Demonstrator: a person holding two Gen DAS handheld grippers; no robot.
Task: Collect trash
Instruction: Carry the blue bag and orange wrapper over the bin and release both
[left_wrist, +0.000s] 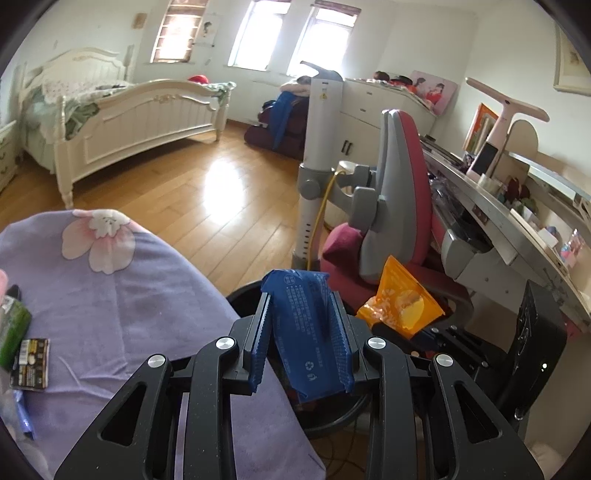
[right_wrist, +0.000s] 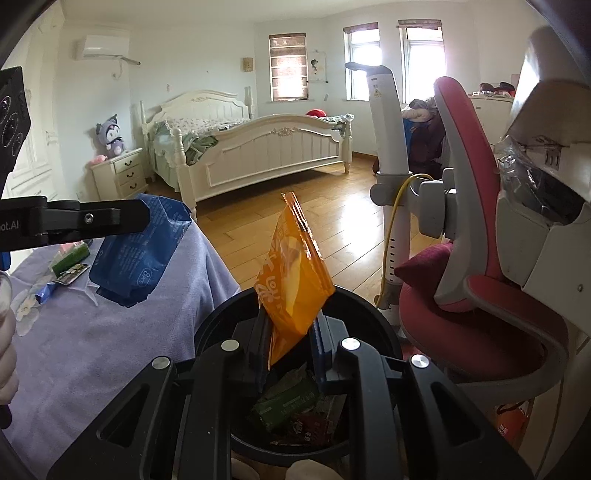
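Orange pkt (right_wrist: 291, 273) over bin rim (right_wrist: 207, 325)

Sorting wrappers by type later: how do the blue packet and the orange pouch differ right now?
The blue packet is opaque blue with white print, gripped by the left gripper; the orange pouch is glossy, translucent orange, gripped by the right gripper. Both are held over the black bin.

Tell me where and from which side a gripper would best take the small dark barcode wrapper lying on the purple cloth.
The dark barcode wrapper lies flat on the purple floral cloth, so nothing stands up to pinch. Probably best come from above, fingers straddling its narrow width at one short edge, pinching that edge. The green packet crowds its far end, so the near end looks freer.
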